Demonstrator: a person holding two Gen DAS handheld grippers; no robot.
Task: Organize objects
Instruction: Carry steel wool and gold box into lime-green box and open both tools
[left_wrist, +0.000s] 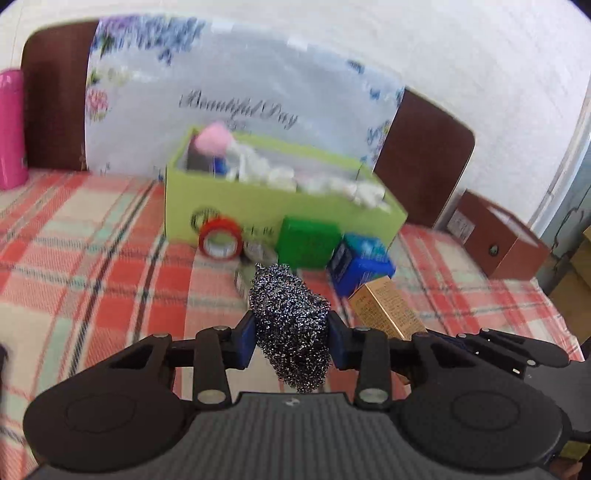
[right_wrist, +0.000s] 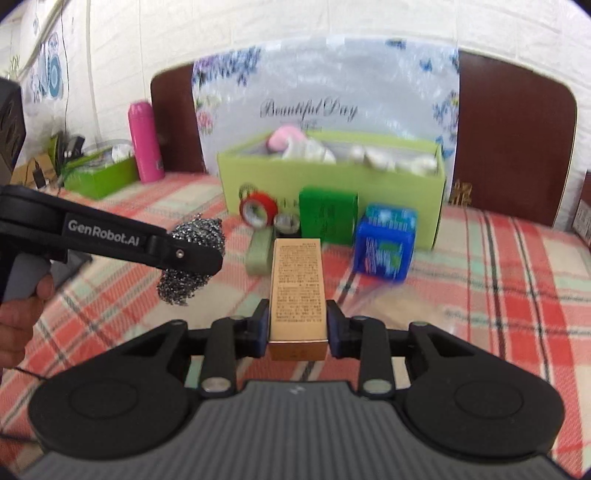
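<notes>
My left gripper (left_wrist: 291, 339) is shut on a steel wool scrubber (left_wrist: 290, 325) and holds it above the plaid tablecloth; it also shows in the right wrist view (right_wrist: 192, 254). My right gripper (right_wrist: 297, 328) is shut on a gold carton (right_wrist: 298, 291), also visible in the left wrist view (left_wrist: 388, 308). Ahead stands an open lime-green box (left_wrist: 280, 214) (right_wrist: 332, 177) holding a pink item and white items. In front of it lie a red tape roll (right_wrist: 258, 208), a green box (right_wrist: 327, 216) and a blue box (right_wrist: 386, 243).
A floral "Beautiful Day" board (right_wrist: 325, 92) leans behind the box, against brown chair backs (right_wrist: 513, 147). A pink bottle (right_wrist: 144, 142) and a green tray (right_wrist: 99, 173) stand at the far left. A pale green tape dispenser (right_wrist: 260, 251) lies near the tape. A brown box (left_wrist: 498, 236) sits at right.
</notes>
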